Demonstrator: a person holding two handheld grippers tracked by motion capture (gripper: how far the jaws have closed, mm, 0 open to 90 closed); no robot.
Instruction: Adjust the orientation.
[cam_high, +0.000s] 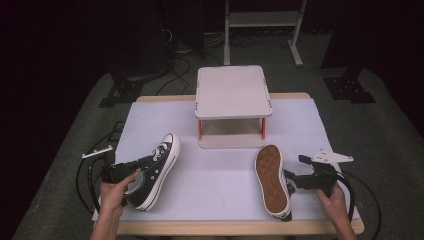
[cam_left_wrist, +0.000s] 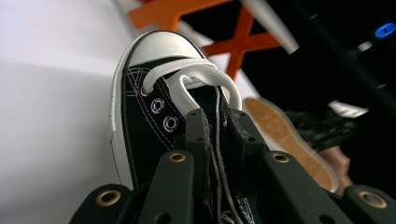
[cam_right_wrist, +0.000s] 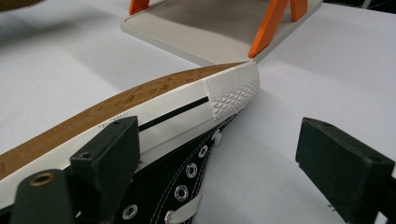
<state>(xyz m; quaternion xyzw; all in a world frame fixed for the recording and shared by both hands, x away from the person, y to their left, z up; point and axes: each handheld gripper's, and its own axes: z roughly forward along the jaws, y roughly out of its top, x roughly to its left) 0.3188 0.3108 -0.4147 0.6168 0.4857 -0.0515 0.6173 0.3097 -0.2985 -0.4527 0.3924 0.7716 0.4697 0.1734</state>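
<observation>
A black high-top sneaker (cam_high: 159, 167) with a white toe cap and white laces lies at the table's left, toe pointing away. My left gripper (cam_high: 142, 164) is shut on it; in the left gripper view the jaws (cam_left_wrist: 218, 128) pinch the tongue and the canvas edge behind the laces of the sneaker (cam_left_wrist: 149, 88). A second sneaker (cam_high: 272, 181) lies on its side at the right, tan sole showing. My right gripper (cam_high: 290, 181) sits beside it, open. In the right gripper view the second sneaker (cam_right_wrist: 177, 116) lies against the left fingertip (cam_right_wrist: 112, 149), the right one standing well apart.
A white two-tier stand (cam_high: 232, 92) with orange legs stands at the middle back of the white table cover (cam_high: 220, 177); its lower shelf (cam_right_wrist: 201, 28) lies just beyond the second sneaker's toe. Cables trail off both table sides. Dark floor and frames surround the table.
</observation>
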